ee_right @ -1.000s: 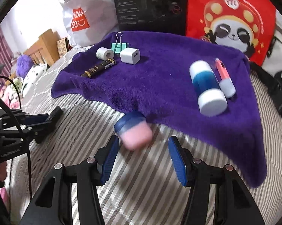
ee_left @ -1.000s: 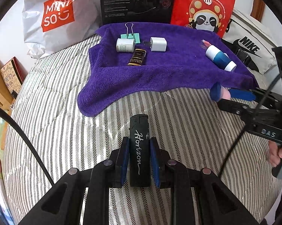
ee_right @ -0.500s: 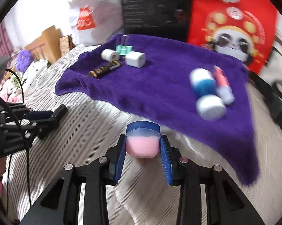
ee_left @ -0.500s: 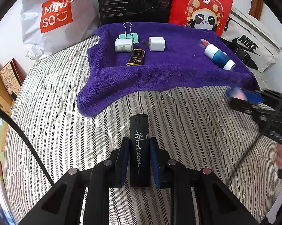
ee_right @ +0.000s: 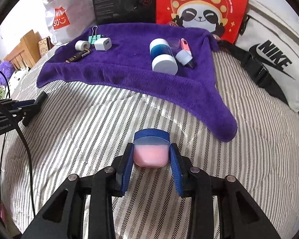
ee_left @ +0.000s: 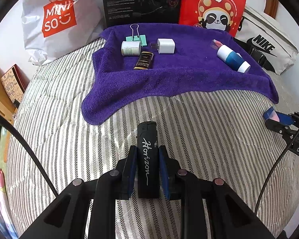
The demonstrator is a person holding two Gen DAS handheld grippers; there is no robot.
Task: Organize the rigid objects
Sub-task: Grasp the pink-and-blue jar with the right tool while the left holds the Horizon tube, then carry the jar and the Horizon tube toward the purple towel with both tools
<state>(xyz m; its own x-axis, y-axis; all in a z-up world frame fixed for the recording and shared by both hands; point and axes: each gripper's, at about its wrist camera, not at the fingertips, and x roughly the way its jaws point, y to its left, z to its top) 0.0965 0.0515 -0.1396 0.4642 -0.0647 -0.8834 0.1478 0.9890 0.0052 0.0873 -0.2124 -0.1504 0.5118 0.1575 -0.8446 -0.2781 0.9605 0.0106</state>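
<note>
My left gripper (ee_left: 147, 155) is shut on a black lighter (ee_left: 147, 151) marked "Horizon", held over the striped bedcover. My right gripper (ee_right: 151, 155) is shut on a pink jar with a blue lid (ee_right: 151, 149); it also shows at the right edge of the left wrist view (ee_left: 273, 116). A purple towel (ee_left: 179, 75) lies further back. On it are a green binder clip (ee_left: 136, 36), a white roll (ee_left: 130, 48), a white charger (ee_left: 166, 46), a dark tube (ee_left: 144, 60), a blue and white bottle (ee_left: 233, 58) and a pink pen (ee_right: 185, 48).
A white Miniso bag (ee_left: 56, 20), a black box (ee_left: 141, 0), a red panda bag (ee_left: 213, 6) and a white Nike bag (ee_left: 267, 43) stand behind the towel. The striped bedcover (ee_left: 199, 131) lies between the grippers and the towel. Wooden furniture (ee_right: 24, 49) is at the left.
My right gripper has closed on the pink jar and pulled back from the towel's front edge toward the right. The left gripper with the lighter has barely moved.
</note>
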